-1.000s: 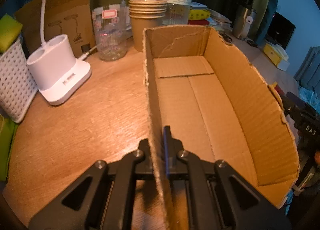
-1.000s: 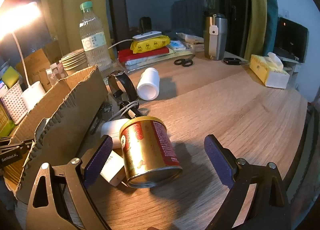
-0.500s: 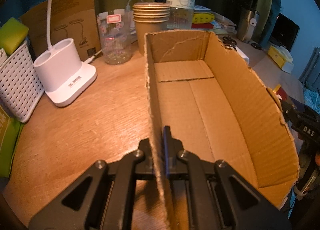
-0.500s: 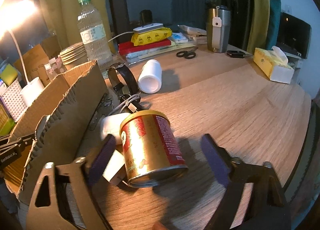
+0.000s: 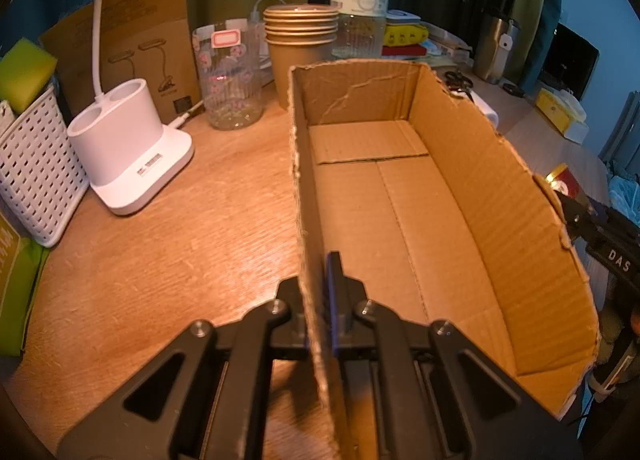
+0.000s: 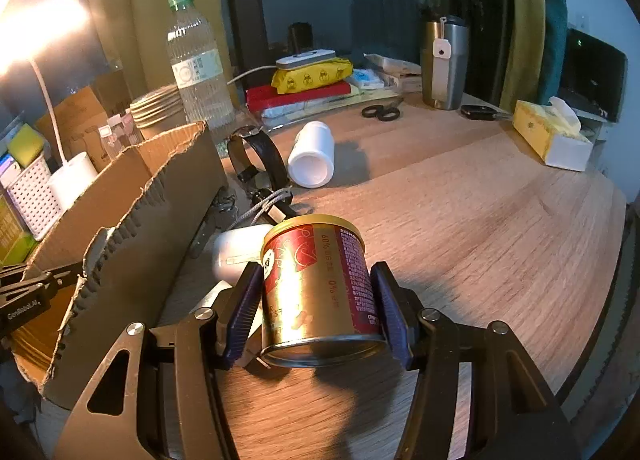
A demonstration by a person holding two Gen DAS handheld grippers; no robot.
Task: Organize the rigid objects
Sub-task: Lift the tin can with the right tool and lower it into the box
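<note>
My left gripper [image 5: 318, 300] is shut on the near left wall of an open, empty cardboard box [image 5: 400, 200] standing on the wooden table. The box also shows in the right wrist view [image 6: 132, 212], at the left. My right gripper [image 6: 316, 300] is shut on a red and gold tin can [image 6: 320, 292] lying on its side just right of the box; both blue pads touch its sides. A white case [image 6: 236, 252], a white bottle [image 6: 312, 158] on its side and a black watch [image 6: 260, 164] lie beyond the can.
Left of the box stand a white lamp base [image 5: 128, 148], a white basket [image 5: 36, 172], a glass jar [image 5: 230, 76], stacked paper cups [image 5: 302, 44] and a water bottle [image 5: 360, 0]. Scissors [image 6: 380, 112], a steel tumbler [image 6: 444, 64] and a tissue box [image 6: 552, 136] sit at the back right.
My right gripper has moved forward around the can and closed on it. My left gripper keeps its hold on the box wall, and its view has shifted slightly.
</note>
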